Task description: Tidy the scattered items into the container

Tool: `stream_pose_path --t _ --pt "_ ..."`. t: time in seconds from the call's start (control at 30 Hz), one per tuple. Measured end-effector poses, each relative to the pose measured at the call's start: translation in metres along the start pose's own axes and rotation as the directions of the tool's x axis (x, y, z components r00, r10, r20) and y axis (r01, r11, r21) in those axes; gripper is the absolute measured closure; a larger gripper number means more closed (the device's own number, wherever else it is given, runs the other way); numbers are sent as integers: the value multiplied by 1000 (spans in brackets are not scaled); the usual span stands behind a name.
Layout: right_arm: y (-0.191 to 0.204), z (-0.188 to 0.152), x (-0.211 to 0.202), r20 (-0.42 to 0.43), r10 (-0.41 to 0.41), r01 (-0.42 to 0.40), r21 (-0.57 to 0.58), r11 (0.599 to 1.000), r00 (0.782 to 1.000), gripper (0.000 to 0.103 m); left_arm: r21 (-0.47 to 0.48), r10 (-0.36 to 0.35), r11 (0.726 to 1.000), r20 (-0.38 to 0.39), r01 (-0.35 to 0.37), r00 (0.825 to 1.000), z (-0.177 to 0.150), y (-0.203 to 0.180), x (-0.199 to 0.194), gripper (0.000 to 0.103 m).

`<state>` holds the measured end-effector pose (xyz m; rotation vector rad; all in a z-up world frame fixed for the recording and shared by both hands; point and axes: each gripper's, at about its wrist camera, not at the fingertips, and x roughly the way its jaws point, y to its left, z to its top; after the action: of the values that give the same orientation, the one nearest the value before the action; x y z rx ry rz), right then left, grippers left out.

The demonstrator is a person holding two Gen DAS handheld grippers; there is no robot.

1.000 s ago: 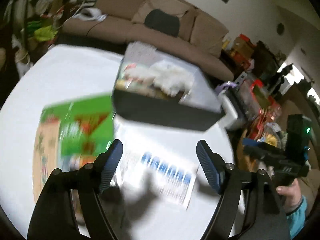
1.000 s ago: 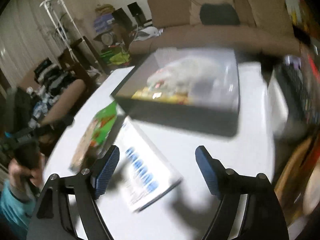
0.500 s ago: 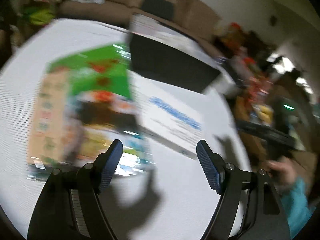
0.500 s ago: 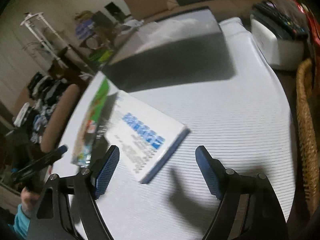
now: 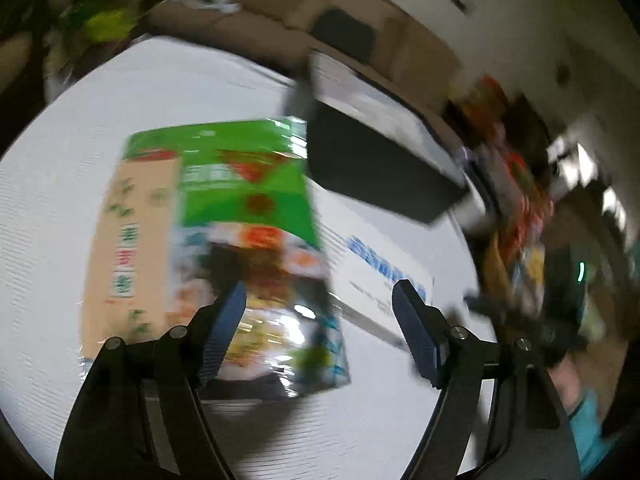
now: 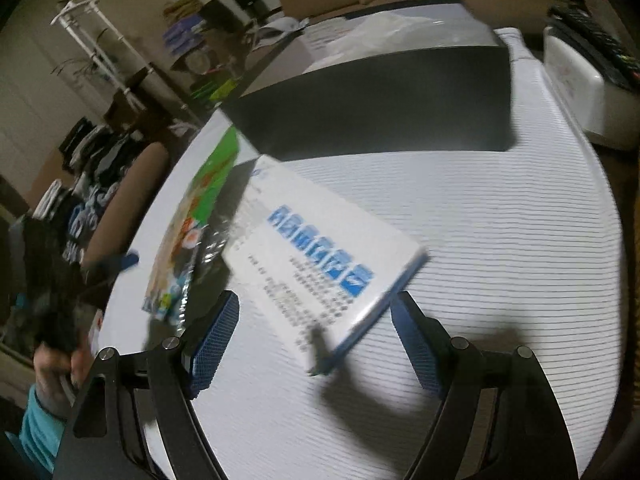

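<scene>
A green and tan snack packet lies flat on the white round table, its shiny lower end between the fingers of my open left gripper, which hovers just above it. To its right lies a white booklet with blue print. In the right wrist view the same booklet sits ahead of my open right gripper, with its near corner between the fingers and the packet at its left. The dark box container stands behind both, with white items inside.
A white appliance sits at the table's right edge, and a brown sofa stands behind the table. Clutter fills the floor at left and right. A hand in a teal sleeve holds the other gripper at lower left.
Both grippers have sunk toward the table. The left one swung left from over the booklet to over the packet. The right one closed in on the booklet. The jaws kept their width.
</scene>
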<state>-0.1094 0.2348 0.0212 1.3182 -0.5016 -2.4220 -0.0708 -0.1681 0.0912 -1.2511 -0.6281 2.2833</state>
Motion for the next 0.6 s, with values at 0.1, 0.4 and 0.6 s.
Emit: stream_pose_path --t 0.1,0.4,0.6 --pt "13 -1 6 -15 54 -54 -6 999 998 22 2 -88 996 -62 88 994 -7 -1 -5 30" --pt "26 -2 11 -22 60 -61 -16 998 998 22 170 42 985 -326 15 944 -71 -37 61 32" --pt "40 1 15 -16 71 -71 -41 997 997 22 13 -70 997 -127 72 989 -33 -15 26 34"
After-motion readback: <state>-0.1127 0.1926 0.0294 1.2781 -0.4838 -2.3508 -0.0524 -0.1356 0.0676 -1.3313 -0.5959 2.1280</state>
